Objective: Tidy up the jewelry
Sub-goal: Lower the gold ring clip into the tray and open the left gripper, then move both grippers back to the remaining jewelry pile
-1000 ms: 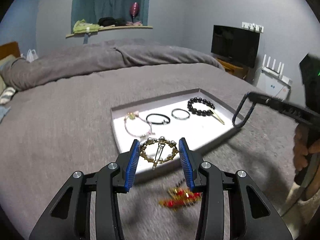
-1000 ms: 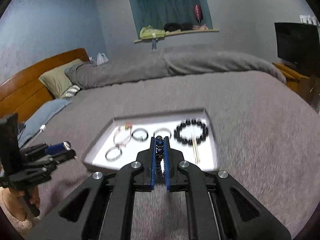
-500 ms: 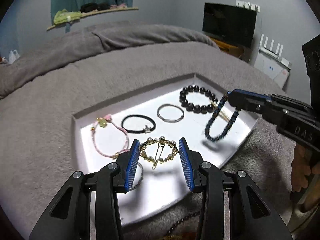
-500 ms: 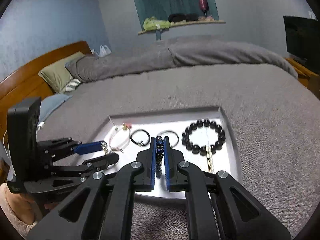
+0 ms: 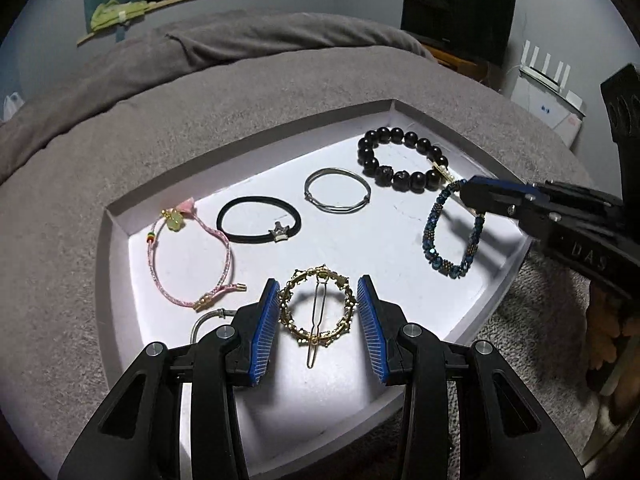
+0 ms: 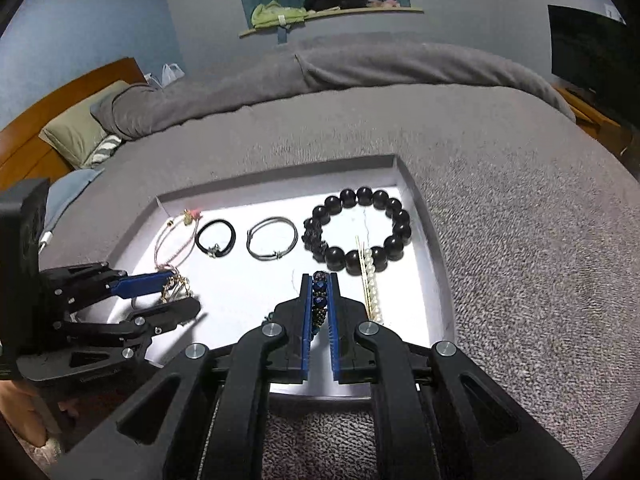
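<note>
A white tray (image 5: 120, 240) lies on the grey bed. My left gripper (image 5: 318, 292) is shut on a gold wreath hair clip (image 5: 318, 312), holding it just above the tray's near part. My right gripper (image 6: 320, 284) is shut on a blue beaded bracelet (image 5: 452, 236), which hangs over the tray's right side. In the tray lie a pink cord bracelet (image 5: 188, 256), a black hair tie (image 5: 258, 226), a silver bangle (image 5: 336, 196), a black bead bracelet (image 5: 400, 160) and a pearl hairpin (image 6: 370, 280). Another silver ring (image 5: 208, 318) shows partly behind my left finger.
The grey blanket (image 6: 520, 240) spreads all around the tray. A rolled duvet (image 6: 320, 68) and pillows (image 6: 76, 132) lie at the bed's far end. A TV (image 5: 456, 20) and white router (image 5: 544, 76) stand to the right.
Both grippers moved in over the tray with their pieces. The blue bracelet came down from beyond the tray's right edge to hang over its right side. Loose jewelry on the blanket dropped out of view.
</note>
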### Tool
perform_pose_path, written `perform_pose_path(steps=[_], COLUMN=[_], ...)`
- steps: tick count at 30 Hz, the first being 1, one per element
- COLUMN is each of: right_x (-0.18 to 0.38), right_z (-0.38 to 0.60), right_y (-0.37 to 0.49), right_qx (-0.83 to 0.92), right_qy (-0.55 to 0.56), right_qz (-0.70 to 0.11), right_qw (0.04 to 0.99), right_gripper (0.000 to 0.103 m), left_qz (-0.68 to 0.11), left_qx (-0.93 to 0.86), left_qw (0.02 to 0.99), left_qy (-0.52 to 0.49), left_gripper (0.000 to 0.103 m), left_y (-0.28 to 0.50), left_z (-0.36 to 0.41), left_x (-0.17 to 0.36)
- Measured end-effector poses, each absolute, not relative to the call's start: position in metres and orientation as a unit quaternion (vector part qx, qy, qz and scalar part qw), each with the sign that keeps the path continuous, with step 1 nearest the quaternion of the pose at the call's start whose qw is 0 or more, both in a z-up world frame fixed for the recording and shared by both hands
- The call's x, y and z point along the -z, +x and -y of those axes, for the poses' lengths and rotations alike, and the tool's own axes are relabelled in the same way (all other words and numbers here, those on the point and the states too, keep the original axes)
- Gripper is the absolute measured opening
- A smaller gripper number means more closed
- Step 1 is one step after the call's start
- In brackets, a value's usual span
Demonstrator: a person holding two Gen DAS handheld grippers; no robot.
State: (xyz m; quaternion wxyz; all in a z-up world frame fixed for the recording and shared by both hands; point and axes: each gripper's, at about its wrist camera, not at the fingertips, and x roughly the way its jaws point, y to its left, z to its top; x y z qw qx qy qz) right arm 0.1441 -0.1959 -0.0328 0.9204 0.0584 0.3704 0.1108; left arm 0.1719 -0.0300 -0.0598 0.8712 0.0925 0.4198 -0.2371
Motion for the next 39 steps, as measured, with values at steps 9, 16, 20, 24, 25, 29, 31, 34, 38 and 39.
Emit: perform_pose_path(steps=[9,16,20,24,25,29,31,34,38,39], right_x=[0.041,0.042,0.043,0.043,0.043,0.042,0.039,0.033,0.026,0.024], right_z=[0.188,0.186,0.185,0.186,0.187,0.193,0.199,0.209,0.222,0.225], right_y=[0.146,0.144,0.144,0.145,0.145,0.145,0.144,0.142,0.138,0.137], right_qx=[-0.119,-0.128,-0.130,-0.127,-0.126,-0.119,-0.115,-0.111,-0.103,-0.102], right_qy=[0.042,0.039,0.037,0.041,0.042,0.052,0.066,0.085,0.106,0.109], right_qz=[-0.388,-0.395,-0.393,-0.388,-0.386,-0.378,-0.371,-0.360,-0.345,-0.343], right_qw=[0.913,0.909,0.909,0.912,0.913,0.917,0.919,0.923,0.927,0.928], right_gripper=[0.007,0.007,0.007,0.007,0.007,0.015,0.022,0.025,0.031,0.032], left_qz=[-0.437,-0.439,-0.435,-0.434,-0.433,-0.426,-0.423,-0.417,-0.411,-0.409], left_qx=[0.258,0.260,0.255,0.252,0.252,0.244,0.243,0.243,0.240,0.240], left_qw=[0.859,0.858,0.862,0.863,0.864,0.869,0.872,0.874,0.877,0.879], left_qy=[0.061,0.057,0.056,0.052,0.052,0.054,0.049,0.055,0.060,0.059], left_gripper=[0.042,0.044,0.051,0.052,0.052,0.058,0.064,0.064,0.065,0.065], left_y=[0.174,0.173,0.172,0.172,0.171,0.168,0.167,0.164,0.162,0.161], left_z=[0.022,0.021,0.023,0.023,0.024,0.024,0.023,0.025,0.026,0.026], left_x=[0.063,0.063,0.062,0.062,0.061,0.058,0.056,0.054,0.051,0.050])
